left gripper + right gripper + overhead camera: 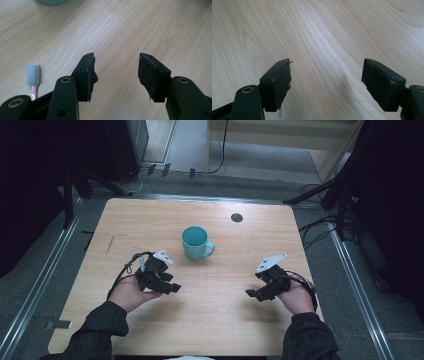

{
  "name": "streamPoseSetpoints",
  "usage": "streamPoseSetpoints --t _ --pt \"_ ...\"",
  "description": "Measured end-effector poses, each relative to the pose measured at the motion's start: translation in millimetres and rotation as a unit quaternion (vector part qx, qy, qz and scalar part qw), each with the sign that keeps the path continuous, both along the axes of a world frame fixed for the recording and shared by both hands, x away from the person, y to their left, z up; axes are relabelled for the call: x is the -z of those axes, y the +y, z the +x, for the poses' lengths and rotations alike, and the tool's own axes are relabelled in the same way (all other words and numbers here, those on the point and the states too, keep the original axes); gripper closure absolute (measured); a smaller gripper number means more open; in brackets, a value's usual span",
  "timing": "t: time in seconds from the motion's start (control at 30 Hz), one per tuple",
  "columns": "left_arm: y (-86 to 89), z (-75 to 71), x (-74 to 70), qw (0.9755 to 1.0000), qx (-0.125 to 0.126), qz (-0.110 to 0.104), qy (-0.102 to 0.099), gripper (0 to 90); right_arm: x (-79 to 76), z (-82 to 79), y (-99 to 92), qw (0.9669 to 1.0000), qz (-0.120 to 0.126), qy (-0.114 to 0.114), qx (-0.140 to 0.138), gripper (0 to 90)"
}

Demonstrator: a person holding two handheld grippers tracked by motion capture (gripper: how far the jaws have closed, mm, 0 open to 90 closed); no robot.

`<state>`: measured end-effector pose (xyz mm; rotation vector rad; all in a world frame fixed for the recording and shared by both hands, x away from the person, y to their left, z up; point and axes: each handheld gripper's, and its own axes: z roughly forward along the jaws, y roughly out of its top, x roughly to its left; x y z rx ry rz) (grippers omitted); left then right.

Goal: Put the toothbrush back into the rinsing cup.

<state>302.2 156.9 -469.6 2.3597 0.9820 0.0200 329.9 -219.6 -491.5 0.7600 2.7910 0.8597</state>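
The person is wearing black long sleeves [100, 327] that are ending at the wrists. Each hand is carrying a black gripper. The left gripper [172, 288] is bearing a pale grey 3-cornered plate [163, 257] on top, and a black cable [125, 270] is looping from its back. The right gripper [252, 293] is showing a matching grey plate [271, 262] and thin black cables [302, 282] that are curling around the hand. In the gripper views, each of the 2 jaws is looking blocky and matte black, brass-ringed screw holes [65, 80] are gleaming on the arms, and the rubber pads [147, 72] are looking worn and ragged at the edges.
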Motion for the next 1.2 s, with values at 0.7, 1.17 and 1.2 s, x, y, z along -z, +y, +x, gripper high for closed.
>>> streamPoseSetpoints --t 0.7,1.17,1.2 --pt "28.9 4.0 -10.1 0.9997 -0.009 0.023 -0.008 48.7 -3.7 4.9 9.2 0.9998 0.008 -0.005 -0.016 23.7" --pt "57.5 3.6 -12.3 0.9981 -0.042 0.043 0.011 50.9 -3.2 9.3 14.4 0.9998 0.002 -0.004 -0.019 23.9" --pt "57.5 3.6 -12.3 0.9981 -0.042 0.043 0.011 50.9 -3.2 9.3 14.4 0.9998 0.002 -0.004 -0.019 23.9"
